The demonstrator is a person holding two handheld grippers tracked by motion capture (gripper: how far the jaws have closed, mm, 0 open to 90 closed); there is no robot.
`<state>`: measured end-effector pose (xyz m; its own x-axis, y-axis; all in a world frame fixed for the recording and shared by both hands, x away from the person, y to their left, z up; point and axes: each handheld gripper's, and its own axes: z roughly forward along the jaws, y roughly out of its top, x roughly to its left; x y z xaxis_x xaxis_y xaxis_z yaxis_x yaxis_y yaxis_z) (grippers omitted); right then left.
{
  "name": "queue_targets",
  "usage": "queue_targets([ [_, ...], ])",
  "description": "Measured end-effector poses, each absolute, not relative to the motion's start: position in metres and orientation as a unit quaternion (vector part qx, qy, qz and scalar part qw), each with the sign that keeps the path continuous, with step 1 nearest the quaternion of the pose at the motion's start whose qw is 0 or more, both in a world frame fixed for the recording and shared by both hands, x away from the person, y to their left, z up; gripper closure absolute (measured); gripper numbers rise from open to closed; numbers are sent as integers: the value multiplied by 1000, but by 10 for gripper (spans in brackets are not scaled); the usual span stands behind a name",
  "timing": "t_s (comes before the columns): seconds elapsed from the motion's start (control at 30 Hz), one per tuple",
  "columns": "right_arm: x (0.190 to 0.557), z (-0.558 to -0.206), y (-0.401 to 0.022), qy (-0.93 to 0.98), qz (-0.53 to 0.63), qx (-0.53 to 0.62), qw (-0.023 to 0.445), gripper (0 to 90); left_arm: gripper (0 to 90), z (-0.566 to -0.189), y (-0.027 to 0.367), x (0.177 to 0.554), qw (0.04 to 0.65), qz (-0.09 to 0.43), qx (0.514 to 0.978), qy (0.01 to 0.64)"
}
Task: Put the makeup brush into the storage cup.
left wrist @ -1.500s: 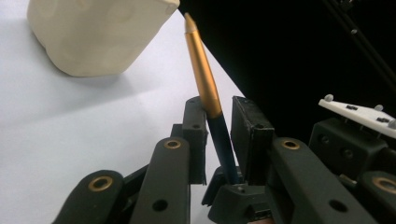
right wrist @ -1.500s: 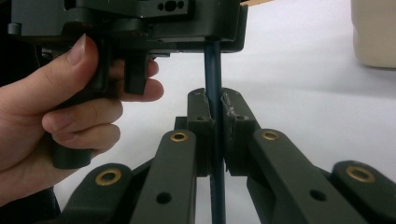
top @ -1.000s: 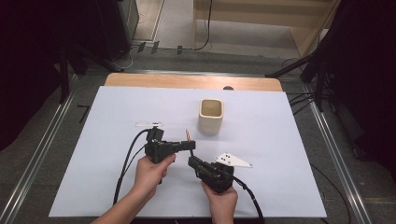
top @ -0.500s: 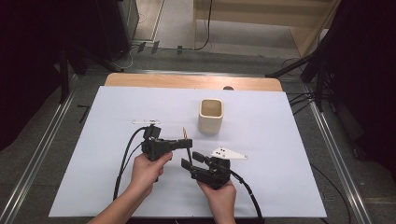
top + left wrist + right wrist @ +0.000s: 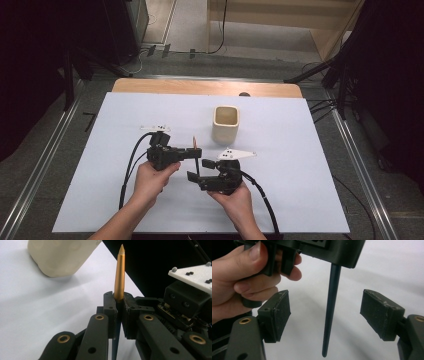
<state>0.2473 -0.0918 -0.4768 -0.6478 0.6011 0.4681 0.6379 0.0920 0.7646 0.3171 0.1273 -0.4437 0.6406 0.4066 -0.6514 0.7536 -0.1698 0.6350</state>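
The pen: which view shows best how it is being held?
The left gripper view: the left gripper is shut on the pen, its gold end sticking out above. The right gripper view shows the pen's dark tapered end hanging between the right gripper's open pads, untouched. In the high view the pen is a small sliver.

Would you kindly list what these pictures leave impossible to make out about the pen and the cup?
- Pen: in the left gripper view its middle is hidden between the left tongs, shut on it.
- Pen's dark tail: the right gripper view's bottom edge nearly cuts off its tip, between the open right tongs.
- Cup: high view, too small to see its inside.
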Motion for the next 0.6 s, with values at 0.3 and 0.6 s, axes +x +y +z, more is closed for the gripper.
queue_targets([
  [0.3,255,-472,-91,-776,-494,-392,12,260,838,-443,127,318,499,-169,763,374],
  [0.6,258,-468,-101,-798,-485,-355,37,268,837,-442,125,317,490,-174,779,351],
])
